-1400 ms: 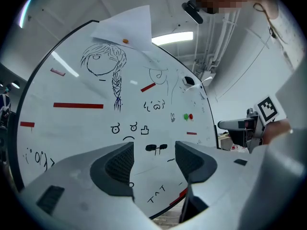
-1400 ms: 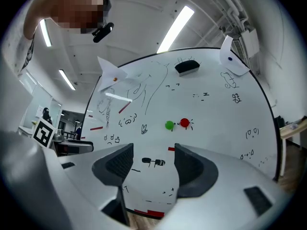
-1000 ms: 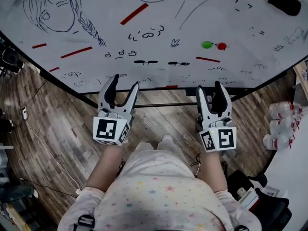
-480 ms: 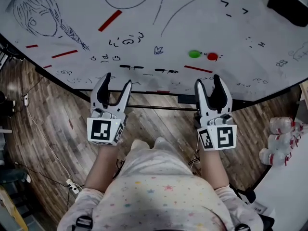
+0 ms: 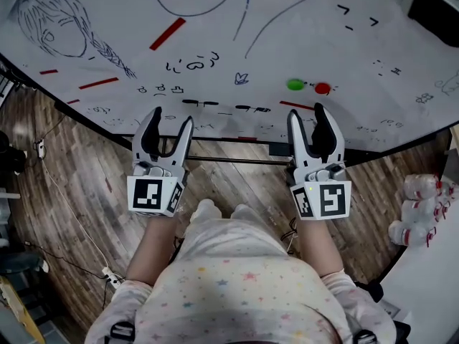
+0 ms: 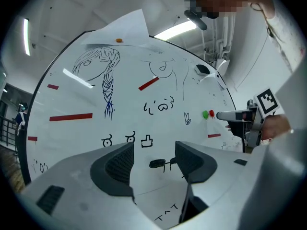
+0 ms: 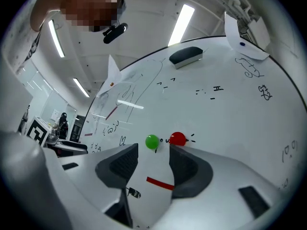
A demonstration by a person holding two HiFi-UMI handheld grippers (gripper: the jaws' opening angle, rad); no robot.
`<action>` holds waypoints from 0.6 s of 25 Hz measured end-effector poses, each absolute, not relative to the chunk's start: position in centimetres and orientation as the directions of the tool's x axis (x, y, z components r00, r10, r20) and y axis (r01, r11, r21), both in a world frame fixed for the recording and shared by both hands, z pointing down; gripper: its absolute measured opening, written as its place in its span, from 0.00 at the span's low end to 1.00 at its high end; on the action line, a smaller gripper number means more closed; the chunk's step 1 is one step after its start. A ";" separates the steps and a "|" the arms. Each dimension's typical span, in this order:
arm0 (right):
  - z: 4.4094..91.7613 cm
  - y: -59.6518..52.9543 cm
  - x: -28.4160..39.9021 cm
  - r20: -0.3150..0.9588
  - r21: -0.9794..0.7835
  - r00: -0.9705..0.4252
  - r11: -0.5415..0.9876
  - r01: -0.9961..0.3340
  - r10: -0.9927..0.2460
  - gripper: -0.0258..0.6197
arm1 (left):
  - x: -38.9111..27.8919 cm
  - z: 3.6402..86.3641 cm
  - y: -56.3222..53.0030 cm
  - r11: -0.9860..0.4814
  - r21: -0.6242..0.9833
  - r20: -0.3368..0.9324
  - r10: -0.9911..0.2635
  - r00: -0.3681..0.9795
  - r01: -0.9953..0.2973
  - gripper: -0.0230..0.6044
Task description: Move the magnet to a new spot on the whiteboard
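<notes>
Both grippers have crept nearer the white whiteboard [image 5: 287, 20]; the left gripper [image 5: 171, 118] and right gripper [image 5: 307, 112] show open, empty fingers [image 5: 152, 131]. The round green magnet [image 5: 295, 84] sits beside a round red magnet [image 5: 323, 88].

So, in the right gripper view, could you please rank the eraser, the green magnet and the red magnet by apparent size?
1. The eraser, clearly largest.
2. The green magnet and the red magnet: they look about alike, so I won't rank them.
</notes>
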State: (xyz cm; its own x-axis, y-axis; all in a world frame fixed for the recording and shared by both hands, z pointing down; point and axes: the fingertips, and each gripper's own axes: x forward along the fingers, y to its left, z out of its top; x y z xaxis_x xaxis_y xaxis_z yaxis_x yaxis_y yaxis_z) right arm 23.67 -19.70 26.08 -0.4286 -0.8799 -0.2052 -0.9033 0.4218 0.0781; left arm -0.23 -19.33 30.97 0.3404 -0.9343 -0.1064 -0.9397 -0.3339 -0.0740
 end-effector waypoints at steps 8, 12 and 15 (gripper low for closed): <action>25.0 -21.1 22.2 -0.237 0.083 -0.323 0.312 -0.946 -0.916 0.29 | -2.6 30.2 -20.3 -0.364 -0.082 -0.129 -0.919 0.372 -0.928 0.43; 24.5 -21.3 22.3 -0.252 0.099 -0.282 0.266 -0.959 -0.926 0.27 | -3.2 30.2 -20.7 -0.377 -0.070 -0.134 -0.914 0.383 -0.924 0.43; 24.3 -21.6 22.3 -0.258 0.104 -0.266 0.247 -0.963 -0.929 0.27 | -3.4 30.1 -20.7 -0.384 -0.073 -0.138 -0.910 0.391 -0.921 0.43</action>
State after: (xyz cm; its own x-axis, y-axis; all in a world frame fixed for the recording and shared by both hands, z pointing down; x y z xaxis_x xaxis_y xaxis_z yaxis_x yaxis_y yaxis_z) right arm 22.32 -21.59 24.26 -0.2657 -0.9290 -0.2576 -0.9635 0.2467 0.1042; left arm -3.40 -20.73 30.13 0.3905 -0.9102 -0.1380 -0.9205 -0.3839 -0.0726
